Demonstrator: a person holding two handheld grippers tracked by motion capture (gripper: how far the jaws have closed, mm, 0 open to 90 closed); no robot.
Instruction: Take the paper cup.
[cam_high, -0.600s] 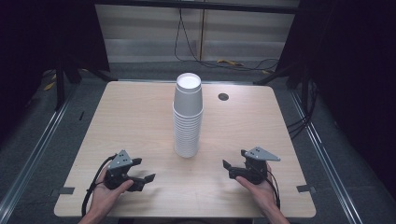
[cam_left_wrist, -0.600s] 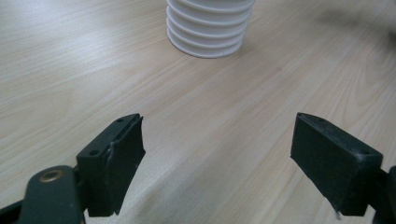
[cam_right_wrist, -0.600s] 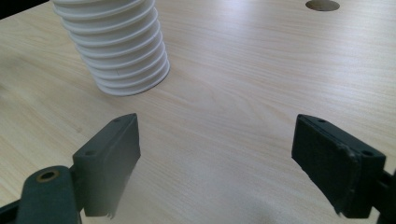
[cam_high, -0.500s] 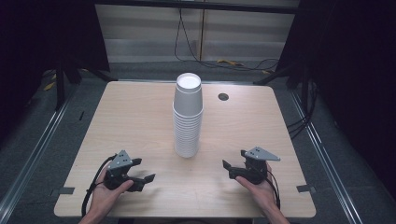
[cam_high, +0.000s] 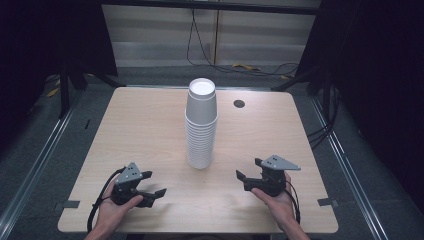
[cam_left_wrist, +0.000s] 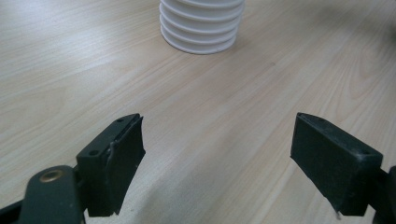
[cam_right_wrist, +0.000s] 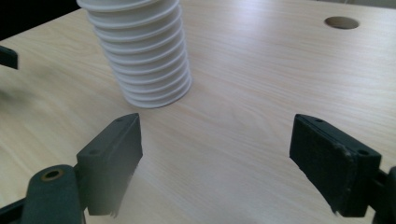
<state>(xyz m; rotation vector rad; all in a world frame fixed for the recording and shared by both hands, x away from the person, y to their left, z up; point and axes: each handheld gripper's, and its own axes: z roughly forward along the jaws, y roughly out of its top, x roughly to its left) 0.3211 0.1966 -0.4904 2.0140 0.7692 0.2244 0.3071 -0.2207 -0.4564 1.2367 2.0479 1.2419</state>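
Left gripper (cam_high: 150, 186), black, two-jawed, held in the person's left hand (cam_high: 114, 212) near the front left of the table: jaws stand wide apart in its own view, with bare wood between them and nothing held or touched. Right gripper (cam_high: 247, 176), black, topped by a grey three-cornered plate, held in the person's right hand (cam_high: 276, 202) near the front right: jaws likewise spread wide, nothing between the pads, nothing touched. Both grippers point inward and forward toward the table's middle, well apart from each other. Between and beyond them stands a tall stack of white paper cups (cam_high: 201, 125), nested mouth-down so the flat white base of the topmost cup faces up; the rolled rims form a column of close ridges down the lower part. The stack stands upright on the light wooden table (cam_high: 140, 120), roughly at its centre line, apart from both grippers. In the left gripper view its ridged foot (cam_left_wrist: 201, 25) appears at the top edge, the upper part cut off; in the right gripper view the lower ridges (cam_right_wrist: 142, 56) show at upper left, the top again cut off. A small round dark hole (cam_high: 239, 104) sits in the tabletop behind and right of the stack. The number of cups cannot be counted reliably. Black cables (cam_high: 98, 207) trail from the grippers toward the front edge.
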